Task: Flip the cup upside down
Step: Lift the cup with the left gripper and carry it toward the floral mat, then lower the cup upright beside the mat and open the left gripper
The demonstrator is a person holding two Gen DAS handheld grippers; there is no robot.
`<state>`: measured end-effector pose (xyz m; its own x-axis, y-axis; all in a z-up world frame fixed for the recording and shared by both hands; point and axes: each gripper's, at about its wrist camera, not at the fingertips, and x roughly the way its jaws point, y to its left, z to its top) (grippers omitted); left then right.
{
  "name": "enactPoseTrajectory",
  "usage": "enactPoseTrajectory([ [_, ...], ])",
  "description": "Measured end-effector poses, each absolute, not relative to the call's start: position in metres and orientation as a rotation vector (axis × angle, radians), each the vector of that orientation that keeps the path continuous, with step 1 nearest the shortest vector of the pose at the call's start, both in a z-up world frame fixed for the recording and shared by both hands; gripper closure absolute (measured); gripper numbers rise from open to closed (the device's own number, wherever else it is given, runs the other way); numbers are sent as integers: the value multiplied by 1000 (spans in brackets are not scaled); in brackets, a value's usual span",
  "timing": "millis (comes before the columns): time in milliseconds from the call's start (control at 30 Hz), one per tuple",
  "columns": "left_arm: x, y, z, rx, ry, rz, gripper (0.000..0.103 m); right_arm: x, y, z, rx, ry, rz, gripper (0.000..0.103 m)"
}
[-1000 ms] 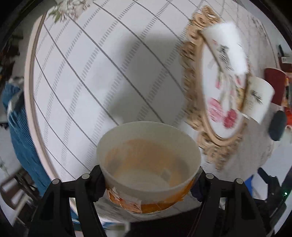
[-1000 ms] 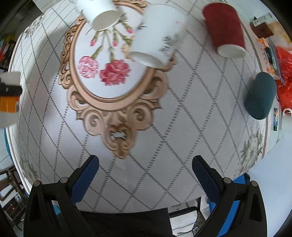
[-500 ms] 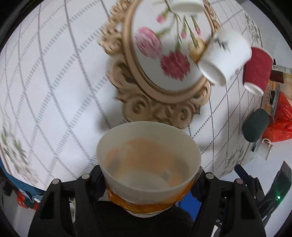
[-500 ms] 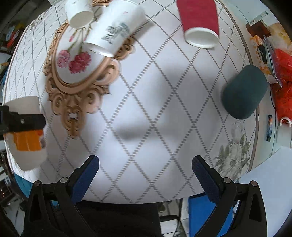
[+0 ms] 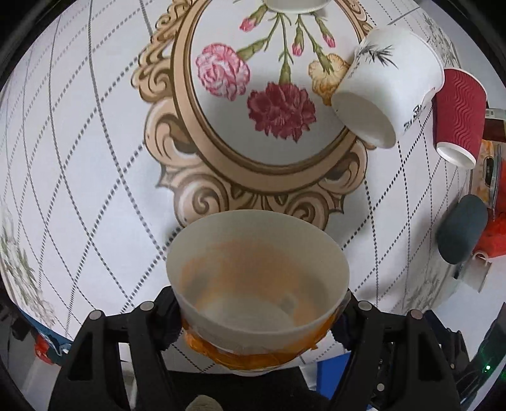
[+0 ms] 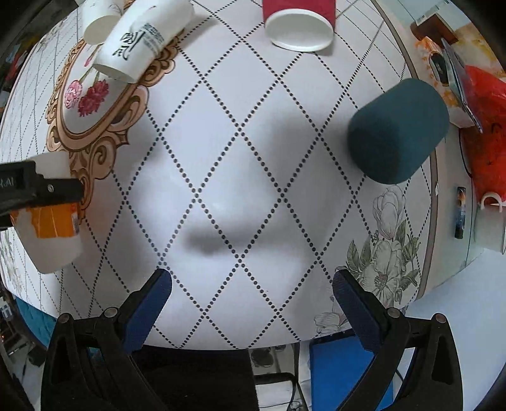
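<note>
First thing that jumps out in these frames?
The white cup with orange label, clamped in the left gripper, its open mouth filling the lower left wrist view. Beyond it, the tablecloth's ornate flower medallion. The right gripper hangs open over bare cloth, a dark teal cup upside down ahead.

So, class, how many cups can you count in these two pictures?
5, perhaps more hidden: orange-banded cup in the left gripper; small white cup, lettered white cup, red cup and dark teal cup on the table.
</note>
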<state>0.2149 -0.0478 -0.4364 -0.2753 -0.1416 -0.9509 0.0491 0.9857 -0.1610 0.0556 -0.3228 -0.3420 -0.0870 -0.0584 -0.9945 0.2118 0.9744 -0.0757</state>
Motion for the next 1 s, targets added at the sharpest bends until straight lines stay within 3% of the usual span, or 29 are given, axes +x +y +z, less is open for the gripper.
enactPoseTrajectory([
  [100, 231, -37, -432, -57, 1834, -200, 11, 57, -321, -334, 140, 1638, -237, 0],
  [500, 258, -29, -425, -66, 1796, -206, 10, 65, -315, -327, 165, 1613, -246, 0],
  [1000, 220, 27, -319, -26, 1559, -60, 10, 53, -264, -224, 170, 1478, -35, 0],
])
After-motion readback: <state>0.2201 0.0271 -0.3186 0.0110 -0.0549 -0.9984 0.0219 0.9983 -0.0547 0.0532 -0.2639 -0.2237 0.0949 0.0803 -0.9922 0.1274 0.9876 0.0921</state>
